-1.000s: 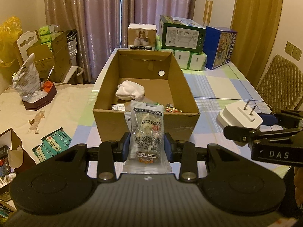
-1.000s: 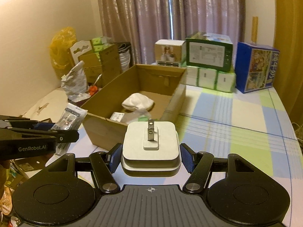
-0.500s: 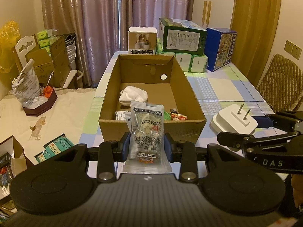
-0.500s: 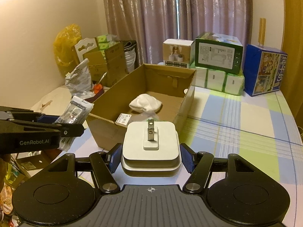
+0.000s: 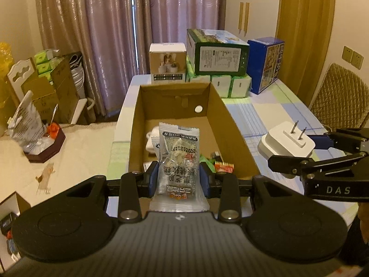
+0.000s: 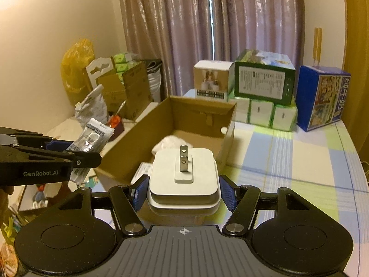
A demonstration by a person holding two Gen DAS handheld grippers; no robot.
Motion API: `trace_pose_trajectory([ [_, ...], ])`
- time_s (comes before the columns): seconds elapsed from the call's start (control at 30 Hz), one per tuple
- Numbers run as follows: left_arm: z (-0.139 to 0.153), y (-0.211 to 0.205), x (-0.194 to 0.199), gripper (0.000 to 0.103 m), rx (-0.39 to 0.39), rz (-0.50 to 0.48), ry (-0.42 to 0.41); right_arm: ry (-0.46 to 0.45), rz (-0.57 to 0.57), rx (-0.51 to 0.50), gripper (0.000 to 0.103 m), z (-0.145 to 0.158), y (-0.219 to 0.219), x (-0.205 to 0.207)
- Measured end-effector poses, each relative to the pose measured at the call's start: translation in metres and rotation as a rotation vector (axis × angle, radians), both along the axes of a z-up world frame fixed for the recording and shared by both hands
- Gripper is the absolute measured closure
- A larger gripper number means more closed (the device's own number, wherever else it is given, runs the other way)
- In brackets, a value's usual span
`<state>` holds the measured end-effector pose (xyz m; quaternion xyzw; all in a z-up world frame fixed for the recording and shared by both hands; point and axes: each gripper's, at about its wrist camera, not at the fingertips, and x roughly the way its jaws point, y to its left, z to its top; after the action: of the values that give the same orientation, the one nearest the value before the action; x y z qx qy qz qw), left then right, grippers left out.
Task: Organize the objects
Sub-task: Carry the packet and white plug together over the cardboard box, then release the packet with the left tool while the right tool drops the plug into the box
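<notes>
My left gripper point(image 5: 178, 180) is shut on a clear snack packet point(image 5: 178, 159) with dark printing, held upright just above the near wall of an open cardboard box point(image 5: 230, 124). My right gripper point(image 6: 183, 192) is shut on a white plug adapter point(image 6: 183, 180) with two metal prongs pointing up, near the box's point(image 6: 203, 113) front right corner. In the left wrist view the right gripper point(image 5: 311, 149) and adapter point(image 5: 286, 142) hang to the right of the box. In the right wrist view the left gripper point(image 6: 73, 150) with the packet point(image 6: 91, 143) shows at left. Inside the box lie a white bundle point(image 6: 170, 142) and small wrappers point(image 5: 222, 165).
Several cartons are stacked at the table's far end: a white box point(image 5: 167, 62), a green box point(image 5: 218, 55), a blue box point(image 5: 265, 64). The checked tablecloth point(image 6: 299, 161) spreads to the right. A quilted chair point(image 5: 339, 101) stands at right; clutter and boxes point(image 5: 46, 87) stand left.
Both grippers have moved forward and up toward the box with their loads. The packet now stands over the box's near wall; the adapter is nearer the front corner.
</notes>
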<state>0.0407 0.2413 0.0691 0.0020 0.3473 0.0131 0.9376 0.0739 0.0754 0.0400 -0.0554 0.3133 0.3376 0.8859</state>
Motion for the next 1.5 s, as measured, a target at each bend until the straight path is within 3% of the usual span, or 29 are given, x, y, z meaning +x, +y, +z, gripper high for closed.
trace_pose_trajectory([
  [0.4, 0.012, 0.02, 0.056, 0.071, 0.003, -0.045, 0.032, 0.053, 0.015, -0.011, 0.041, 0.005, 0.036, 0.048],
  [1.07, -0.037, 0.042, 0.108, 0.071, -0.026, -0.039, 0.145, 0.144, 0.019, -0.079, 0.041, -0.035, 0.063, 0.099],
  [1.5, -0.046, 0.044, 0.124, 0.071, -0.009, -0.043, 0.163, 0.164, 0.015, -0.084, 0.041, -0.046, 0.067, 0.111],
])
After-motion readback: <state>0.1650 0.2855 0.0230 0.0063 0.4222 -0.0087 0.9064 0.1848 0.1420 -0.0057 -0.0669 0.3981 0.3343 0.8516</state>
